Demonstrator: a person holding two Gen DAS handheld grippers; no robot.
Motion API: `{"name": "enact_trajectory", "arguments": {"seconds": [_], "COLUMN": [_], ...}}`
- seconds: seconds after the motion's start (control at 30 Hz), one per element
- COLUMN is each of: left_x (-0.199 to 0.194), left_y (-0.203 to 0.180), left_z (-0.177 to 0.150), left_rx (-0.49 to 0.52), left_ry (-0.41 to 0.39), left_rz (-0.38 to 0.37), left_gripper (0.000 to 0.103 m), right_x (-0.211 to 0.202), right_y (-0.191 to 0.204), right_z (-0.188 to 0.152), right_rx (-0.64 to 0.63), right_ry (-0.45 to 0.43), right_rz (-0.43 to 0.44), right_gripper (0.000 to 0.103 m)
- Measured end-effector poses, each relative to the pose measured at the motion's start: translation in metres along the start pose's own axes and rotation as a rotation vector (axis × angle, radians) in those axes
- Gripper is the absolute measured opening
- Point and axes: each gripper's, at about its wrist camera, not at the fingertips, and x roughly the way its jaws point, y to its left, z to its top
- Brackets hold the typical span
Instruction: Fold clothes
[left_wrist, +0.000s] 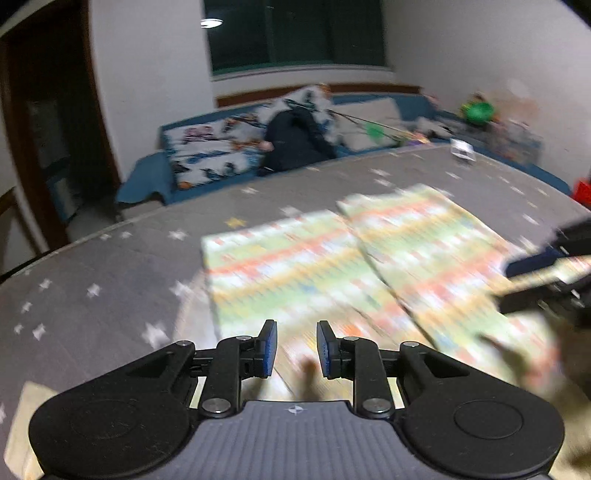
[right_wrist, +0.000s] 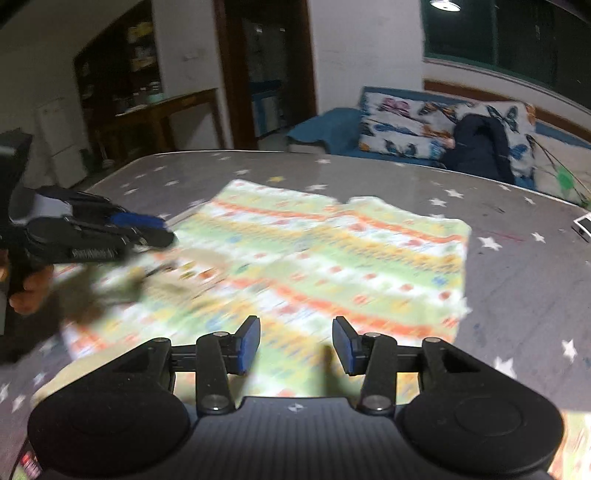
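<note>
A colourful patterned garment (left_wrist: 332, 266) with orange, green and yellow bands lies spread flat on a grey star-print table cover (left_wrist: 92, 280). It also shows in the right wrist view (right_wrist: 332, 258). My left gripper (left_wrist: 295, 347) is open and empty above the garment's near edge. It appears at the left of the right wrist view (right_wrist: 140, 229). My right gripper (right_wrist: 295, 345) is open and empty above the garment's near edge. It shows at the right of the left wrist view (left_wrist: 546, 273), where a strip of the cloth seems to lie between its fingers; blur hides the detail.
A blue sofa (left_wrist: 155, 173) with butterfly-print cushions (right_wrist: 399, 129) and a dark bundle (left_wrist: 295, 140) stands behind the table. A small white box (left_wrist: 461, 149) sits at the table's far edge. Green toys (left_wrist: 476, 110) and a wooden table (right_wrist: 166, 110) stand further off.
</note>
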Motion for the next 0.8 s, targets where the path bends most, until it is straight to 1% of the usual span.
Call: {"name": "enact_trajectory", "arguments": {"seconds": [0.03,0.13,0.2,0.3,0.4,0.5,0.53,0.63,0.7,0.8], "left_x": [-0.005,-0.021,-0.032,-0.041,-0.045,-0.048,-0.049,-0.052,-0.055,-0.056], "left_y": [-0.005,-0.017,-0.026,-0.039,-0.051,-0.057,-0.059,-0.058,-0.055,-0.053], "left_z": [-0.005,-0.018,-0.027,-0.037,-0.047,-0.052,-0.053,-0.055,-0.056,-0.059], "left_rx": [0.006,0.020,0.029,0.075,0.137,0.166,0.174,0.168,0.142,0.131], "left_ry": [-0.002,-0.012,-0.019,-0.024,-0.028,-0.028,-0.028,-0.029,-0.031,-0.026], "left_rz": [-0.012,-0.045,-0.067,-0.093,-0.091,-0.083,-0.078,-0.075,-0.078,-0.078], "left_gripper": [0.026,0.026,0.026,0.026,0.026,0.026,0.026,0.026,0.030,0.031], "right_x": [-0.006,-0.020,-0.024,-0.025,-0.028,-0.036,-0.036,-0.035,-0.034,-0.038], "right_y": [0.009,0.028,0.038,0.050,0.055,0.059,0.060,0.064,0.067,0.066], "right_z": [-0.005,-0.018,-0.025,-0.037,-0.043,-0.043,-0.044,-0.048,-0.051,-0.052], "right_rx": [-0.016,-0.056,-0.078,-0.103,-0.103,-0.096,-0.099,-0.111,-0.118,-0.088], "right_ry": [-0.008,-0.021,-0.014,0.015,0.024,-0.002,0.001,0.014,0.023,0.000], "right_rz": [0.004,0.022,0.031,0.027,0.018,0.010,0.008,0.001,-0.004,-0.003], "right_gripper": [0.048,0.050,0.051,0.051,0.051,0.052,0.053,0.053,0.053,0.054]}}
